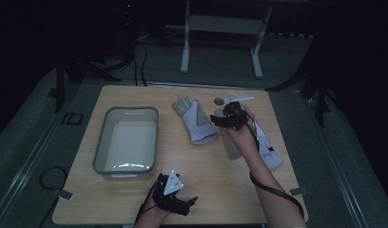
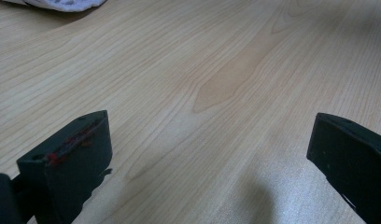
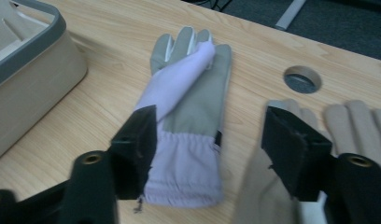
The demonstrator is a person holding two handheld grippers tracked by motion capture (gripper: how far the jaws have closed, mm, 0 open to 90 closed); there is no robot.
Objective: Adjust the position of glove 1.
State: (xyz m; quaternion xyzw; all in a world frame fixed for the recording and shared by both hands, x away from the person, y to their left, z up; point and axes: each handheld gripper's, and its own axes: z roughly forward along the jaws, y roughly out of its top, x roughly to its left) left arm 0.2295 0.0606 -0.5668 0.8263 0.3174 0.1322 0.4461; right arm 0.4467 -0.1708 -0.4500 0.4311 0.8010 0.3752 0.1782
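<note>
— Two gloves, one bin, two grippers, all placed against the grey bin (image 1: 127, 142). Largest first: wooden table (image 1: 197, 199) under everything; bin on its left half, rim grey, inside pale.

— And to the right of the bin?

— Grey-and-lilac glove (image 1: 196, 119) just beside it, flat on the wood, fingers pointing away from the person, cuff nearest; in the right gripper view one lilac flap folded over the grey palm. Farther right of the bin, beige glove (image 1: 230, 142), partly under the hand, lying over a white-and-lilac one; round hole (image 1: 219, 100) in the tabletop beyond both.

— Right gripper (image 1: 228, 116)?

— Above the gap between the two gloves, right of the bin; jaws apart, nothing pinched; lilac cuff seen between them in its own view, pads clear of the cloth.

— Left gripper (image 1: 180, 202)?

— Near the table's front edge, just below the bin's near right corner; jaws spread wide, released, bare wood between them; red marks on one pad (image 2: 72, 140).
</note>
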